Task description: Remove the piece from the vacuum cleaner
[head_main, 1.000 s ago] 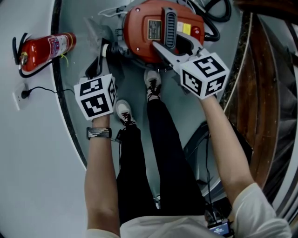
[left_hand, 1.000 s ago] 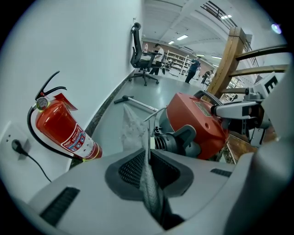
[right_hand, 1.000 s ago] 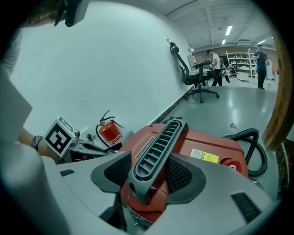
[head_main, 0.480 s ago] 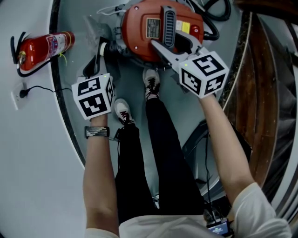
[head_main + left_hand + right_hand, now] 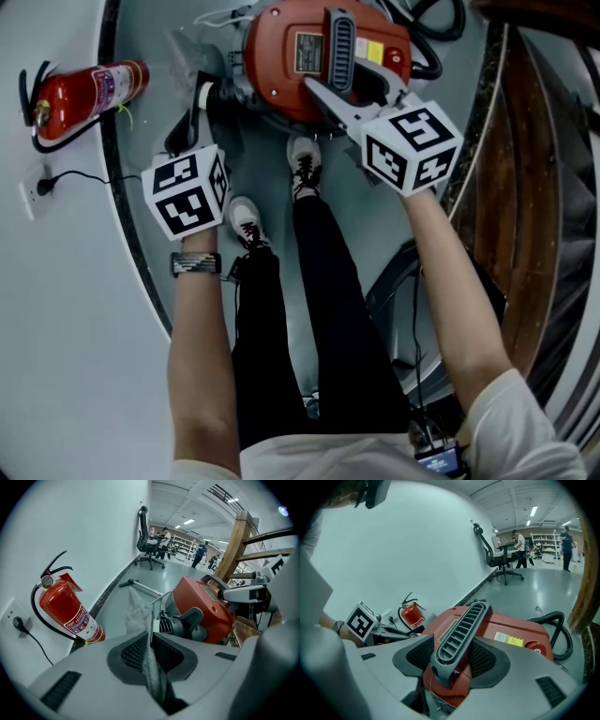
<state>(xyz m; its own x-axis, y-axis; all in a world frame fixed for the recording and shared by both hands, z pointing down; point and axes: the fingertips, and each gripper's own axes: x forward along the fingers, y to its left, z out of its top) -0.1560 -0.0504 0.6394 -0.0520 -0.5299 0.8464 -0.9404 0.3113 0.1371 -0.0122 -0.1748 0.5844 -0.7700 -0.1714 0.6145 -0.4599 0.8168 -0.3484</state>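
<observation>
Two tools are at work on the vacuum cleaner, which sits on the floor just ahead of the person's shoes. The right tool is clamped on the grey ribbed handle on top of the vacuum cleaner, with a pad pressing each side of the bar. The left tool is at the side of the vacuum cleaner toward the person's left, next to the black ribbed port. Its jaws stand narrow, pinched on a thin grey piece with a woven-looking surface that runs from between the pads toward that port. I cannot tell exactly what the piece is. Seen edge-on, it looks like a flat strip or the rim of a cloth filter or bag. A pale, crumpled sheet lies on the floor beside the same side of the vacuum cleaner. From this, the piece is probably light and limp, or only thinly stiff, so it would bend rather than resist. It could tear or slip if pulled by one corner, so the best hold is on its firmest edge, close to the port. The vacuum cleaner looks heavy, hard-shelled and smooth, and it may slide toward the pull. The handle is the sensible place to steady it while the piece is drawn straight out from its side.
</observation>
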